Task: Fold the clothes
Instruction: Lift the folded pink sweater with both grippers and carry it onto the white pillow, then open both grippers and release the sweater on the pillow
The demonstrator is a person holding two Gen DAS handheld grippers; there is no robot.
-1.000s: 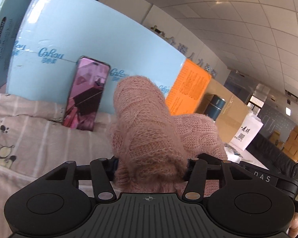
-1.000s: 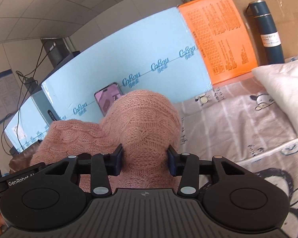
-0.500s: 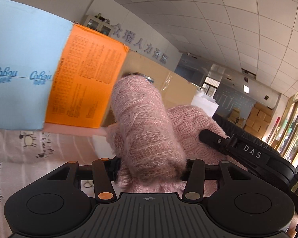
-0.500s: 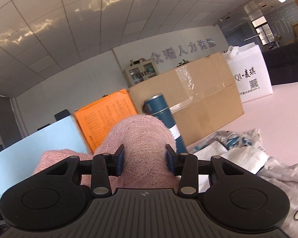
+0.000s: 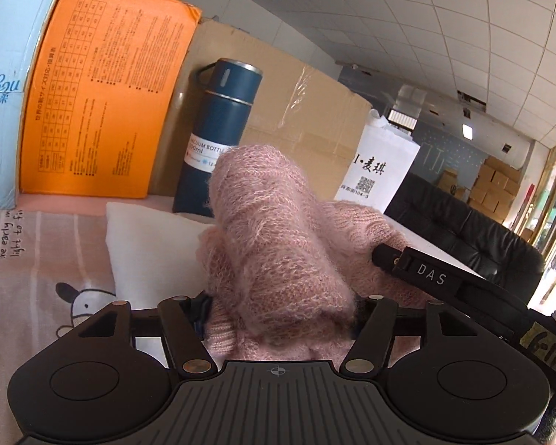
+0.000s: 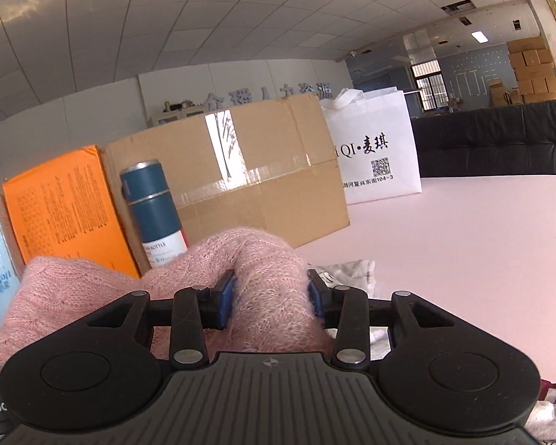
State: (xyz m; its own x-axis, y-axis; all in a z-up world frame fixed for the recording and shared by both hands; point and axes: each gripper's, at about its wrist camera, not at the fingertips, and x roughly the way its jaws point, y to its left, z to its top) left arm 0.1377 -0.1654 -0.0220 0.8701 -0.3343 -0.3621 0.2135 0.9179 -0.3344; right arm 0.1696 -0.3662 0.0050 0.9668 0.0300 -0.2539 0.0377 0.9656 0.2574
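A fluffy pink knitted sweater [image 5: 274, 244] is bunched into a roll and hangs between both grippers. In the left wrist view my left gripper [image 5: 280, 311] has the roll between its fingers; its jaws are opening, and the knit still fills the gap and touches both pads. The black body of my right gripper [image 5: 426, 278] lies against the sweater on the right. In the right wrist view the sweater [image 6: 267, 270] bulges between blue pads [image 6: 226, 296], and my right gripper [image 6: 270, 296] is shut on it. More sweater spreads to the left [image 6: 63, 296].
Below the sweater lie a folded white cloth [image 5: 148, 244] and a striped cartoon sheet [image 5: 37, 278]. Behind stand a blue vacuum bottle [image 5: 218, 137], an orange box [image 5: 100, 104], a cardboard box [image 6: 263, 181] and a white bag [image 6: 374, 152]. A pink tabletop [image 6: 463, 230] spreads rightward; a black sofa [image 6: 500, 141] is beyond.
Both grippers carried the sweater to the right, away from the light blue box and the phone, toward the bottle and cardboard box. The left fingers now stand wider apart.
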